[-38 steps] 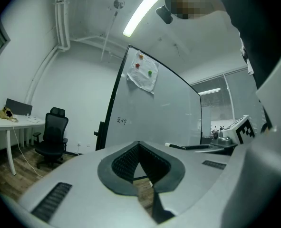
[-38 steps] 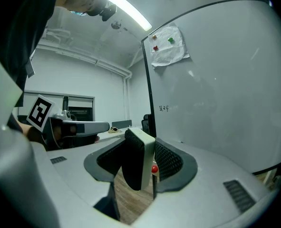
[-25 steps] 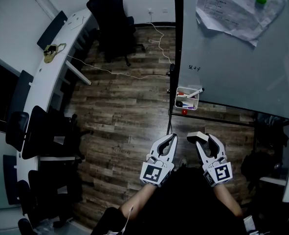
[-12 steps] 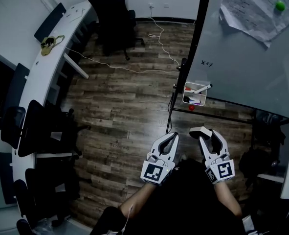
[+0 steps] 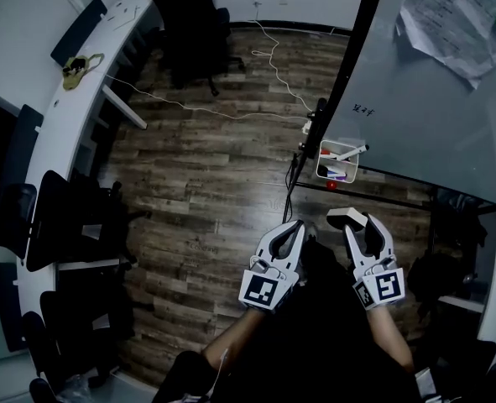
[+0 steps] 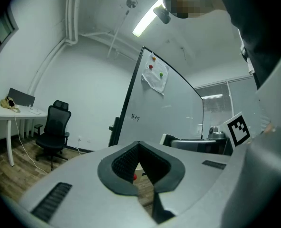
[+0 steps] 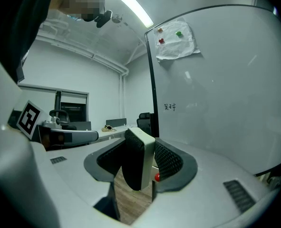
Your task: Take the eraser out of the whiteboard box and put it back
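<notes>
Eraser [image 7: 139, 158] sits pinched upright between the jaws of our right gripper [image 5: 361, 227], one pad on its pale side and the other on its dark felt. We hold it out in the air, well apart from the whiteboard box [image 5: 337, 161] and nearer to us than the box. That box hangs at the lower corner of the whiteboard [image 5: 432, 99] with markers inside. Our left gripper [image 5: 288, 232] hovers farther from the box, its jaws pressed together on nothing.
</notes>
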Tool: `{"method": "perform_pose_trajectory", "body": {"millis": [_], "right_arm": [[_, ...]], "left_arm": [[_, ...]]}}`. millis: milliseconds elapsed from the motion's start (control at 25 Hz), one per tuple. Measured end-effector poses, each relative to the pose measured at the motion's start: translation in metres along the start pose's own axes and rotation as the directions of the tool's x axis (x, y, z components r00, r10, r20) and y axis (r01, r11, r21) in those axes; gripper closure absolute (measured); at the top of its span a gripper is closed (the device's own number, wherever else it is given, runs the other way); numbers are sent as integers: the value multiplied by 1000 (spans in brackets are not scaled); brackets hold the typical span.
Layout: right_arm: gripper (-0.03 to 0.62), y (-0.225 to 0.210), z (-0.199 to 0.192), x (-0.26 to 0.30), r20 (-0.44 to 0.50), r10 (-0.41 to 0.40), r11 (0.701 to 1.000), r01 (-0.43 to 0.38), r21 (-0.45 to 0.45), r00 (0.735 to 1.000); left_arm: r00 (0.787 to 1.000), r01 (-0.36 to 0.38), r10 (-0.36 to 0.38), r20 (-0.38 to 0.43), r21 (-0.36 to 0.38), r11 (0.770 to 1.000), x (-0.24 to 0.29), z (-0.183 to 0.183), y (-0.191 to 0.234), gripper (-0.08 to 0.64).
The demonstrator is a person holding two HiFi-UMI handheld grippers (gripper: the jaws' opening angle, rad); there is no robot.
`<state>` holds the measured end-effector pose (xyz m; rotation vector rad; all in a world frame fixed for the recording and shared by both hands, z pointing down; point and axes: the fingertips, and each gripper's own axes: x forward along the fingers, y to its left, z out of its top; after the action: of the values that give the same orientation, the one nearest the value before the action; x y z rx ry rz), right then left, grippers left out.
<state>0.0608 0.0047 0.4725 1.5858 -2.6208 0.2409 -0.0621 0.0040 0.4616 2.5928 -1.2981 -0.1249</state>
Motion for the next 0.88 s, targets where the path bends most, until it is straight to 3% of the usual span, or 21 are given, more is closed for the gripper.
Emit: {"method": "perform_pose_trajectory", "body": {"millis": [880], "right_arm": [[393,-61,-7,101,-32,64,997,-63,34,997]], "left_arm": [[998,-41,41,-53,7,999,89,2,53,554]]}}
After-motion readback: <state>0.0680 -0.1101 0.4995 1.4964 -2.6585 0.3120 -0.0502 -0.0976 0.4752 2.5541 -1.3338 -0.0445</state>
